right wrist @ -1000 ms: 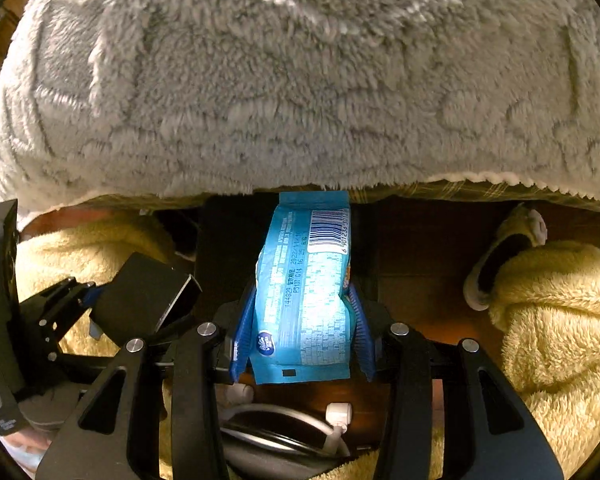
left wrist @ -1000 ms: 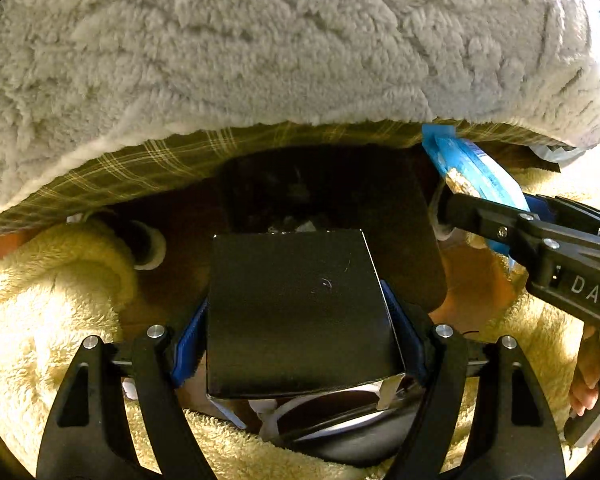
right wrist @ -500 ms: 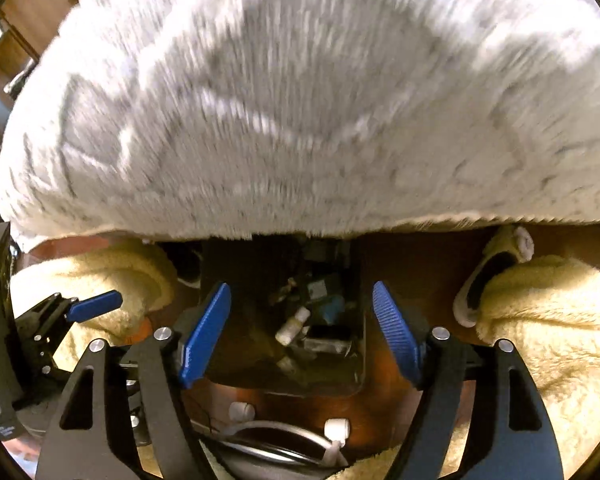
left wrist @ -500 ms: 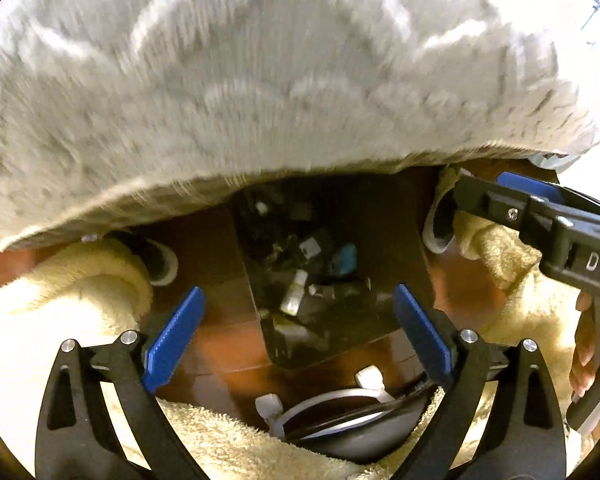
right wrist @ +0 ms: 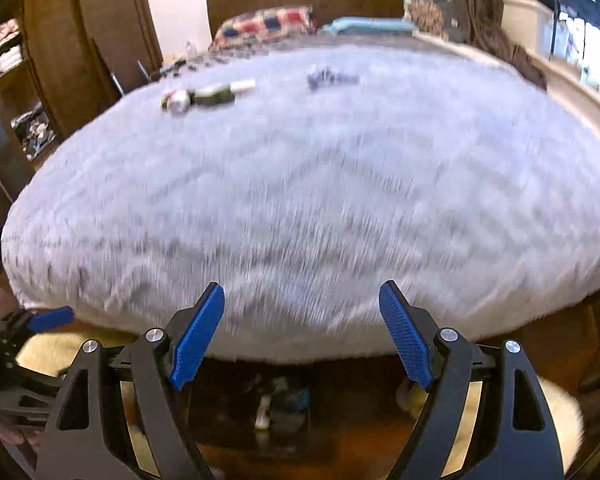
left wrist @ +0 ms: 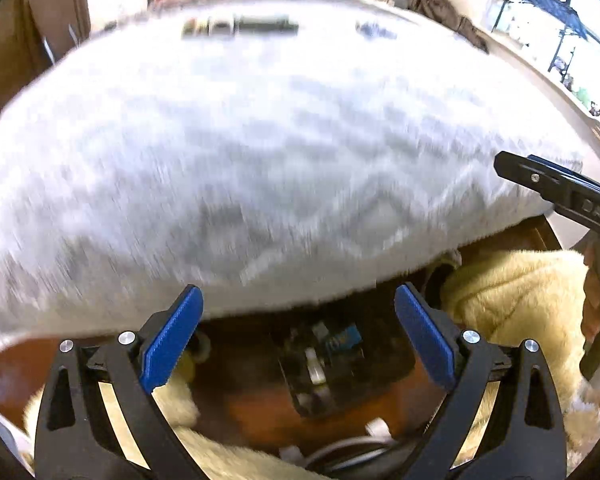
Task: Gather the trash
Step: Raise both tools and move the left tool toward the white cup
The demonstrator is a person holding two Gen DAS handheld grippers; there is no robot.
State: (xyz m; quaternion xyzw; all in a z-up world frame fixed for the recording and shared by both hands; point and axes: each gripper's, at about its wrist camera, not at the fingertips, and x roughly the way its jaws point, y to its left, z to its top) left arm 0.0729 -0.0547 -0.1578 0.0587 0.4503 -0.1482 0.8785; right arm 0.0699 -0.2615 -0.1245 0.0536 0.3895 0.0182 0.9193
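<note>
Across the whole view spreads a pale grey, shaggy fleece bedspread [right wrist: 300,184], soft and yielding; far up it lie the remaining bits of trash, a blurred dark green and white tube-shaped wrapper [right wrist: 208,96] and a small bluish crumpled scrap [right wrist: 328,76]; both look light and crushable, best pinched across the middle. Below the bed's edge, on brown wood floor, stands a dark rectangular bin [left wrist: 340,364] holding small white and blue scraps. My left gripper [left wrist: 296,332] has its jaws spread wide with nothing between them; my right gripper [right wrist: 300,336] is opening, equally bare.
</note>
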